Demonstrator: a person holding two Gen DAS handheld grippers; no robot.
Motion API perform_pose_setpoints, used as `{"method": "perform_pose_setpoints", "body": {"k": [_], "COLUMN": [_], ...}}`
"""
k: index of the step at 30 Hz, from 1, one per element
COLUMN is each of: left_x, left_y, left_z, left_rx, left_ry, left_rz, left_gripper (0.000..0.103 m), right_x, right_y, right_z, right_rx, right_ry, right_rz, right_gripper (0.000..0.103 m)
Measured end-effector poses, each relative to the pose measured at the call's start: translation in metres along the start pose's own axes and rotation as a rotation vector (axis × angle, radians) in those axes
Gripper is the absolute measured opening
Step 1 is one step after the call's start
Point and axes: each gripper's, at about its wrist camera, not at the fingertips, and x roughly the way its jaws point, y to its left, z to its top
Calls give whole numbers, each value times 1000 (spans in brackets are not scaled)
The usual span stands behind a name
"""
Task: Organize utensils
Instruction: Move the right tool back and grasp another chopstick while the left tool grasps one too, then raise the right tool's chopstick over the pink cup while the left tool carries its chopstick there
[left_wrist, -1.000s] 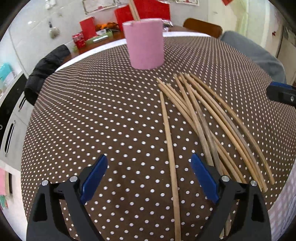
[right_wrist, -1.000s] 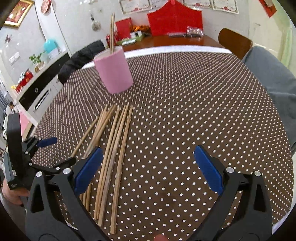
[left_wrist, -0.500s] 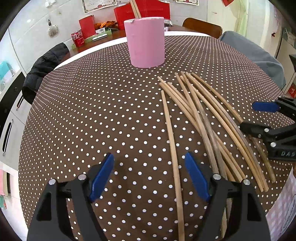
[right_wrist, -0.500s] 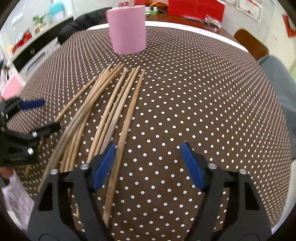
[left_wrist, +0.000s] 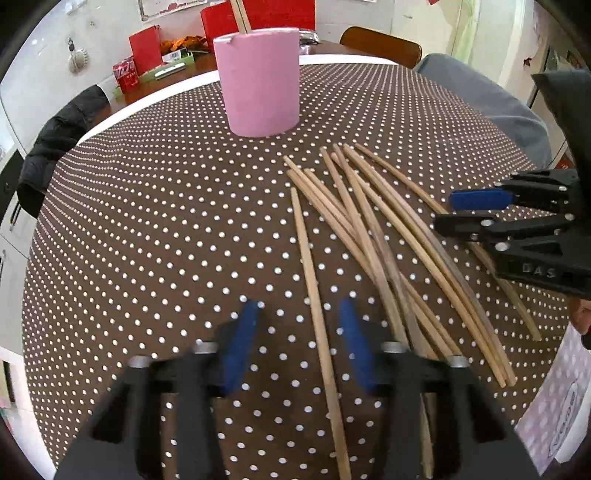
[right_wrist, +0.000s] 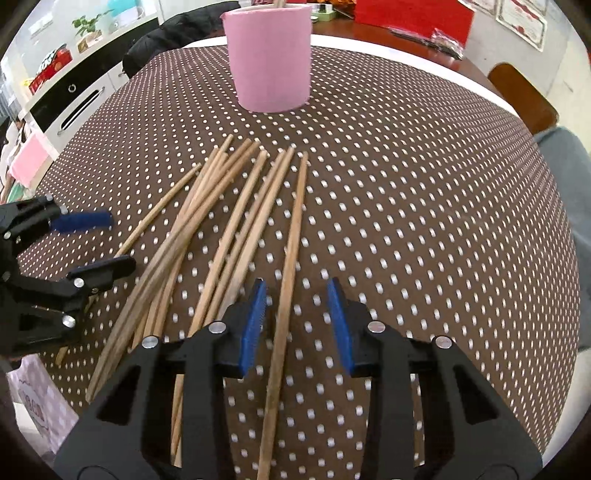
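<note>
Several wooden chopsticks (left_wrist: 373, 236) lie fanned on the brown dotted tablecloth, also in the right wrist view (right_wrist: 229, 229). A pink cup (left_wrist: 260, 79) with chopsticks in it stands behind them; it shows in the right wrist view (right_wrist: 271, 55) too. My left gripper (left_wrist: 299, 339) is open and straddles the leftmost single chopstick (left_wrist: 312, 273). My right gripper (right_wrist: 297, 321) is open and straddles the rightmost chopstick (right_wrist: 290, 258). Each gripper shows in the other's view: the right one (left_wrist: 476, 210) and the left one (right_wrist: 96, 240).
The round table's white edge (left_wrist: 147, 103) curves behind the cup. A black jacket (left_wrist: 55, 140) hangs on a chair at the left, a brown chair (left_wrist: 380, 44) stands at the back. A wooden side table (left_wrist: 177, 70) holds red boxes.
Both grippers have lowered toward the chopsticks and their jaws have narrowed, each now around a single outer chopstick. The chopsticks and cup have not moved.
</note>
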Motion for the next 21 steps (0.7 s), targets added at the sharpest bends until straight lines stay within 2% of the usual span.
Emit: {"method": "perform_pose_setpoints", "body": {"k": [1,2,3,6,14,21], "left_x": [1,2,3,4,-19,-53], "left_y": [-1,-1,-2,0,28,36], "left_z": [2,3,3,1,-13,-7], "left_rx": [10,11,17,1,-144,-230], "left_ry": [1,2,3,-13,-115,-295], "left_rz": [-21,-20,-17,-20,3,-18], "left_gripper": [17,9,6,6,6,6], "right_x": [1,1,2,0,-24,-55], "right_y": [2,3,6,1,-26,-40], "right_z": [2,2,3,-1,-16,-17], "right_rx": [-11,-21,-32,-14,124,202], "right_ry": [-1,-2,-4,-19,-143,-322], "right_rz": [6,3,-3,26,118,208], "right_gripper": [22,15,8,6,6,6]}}
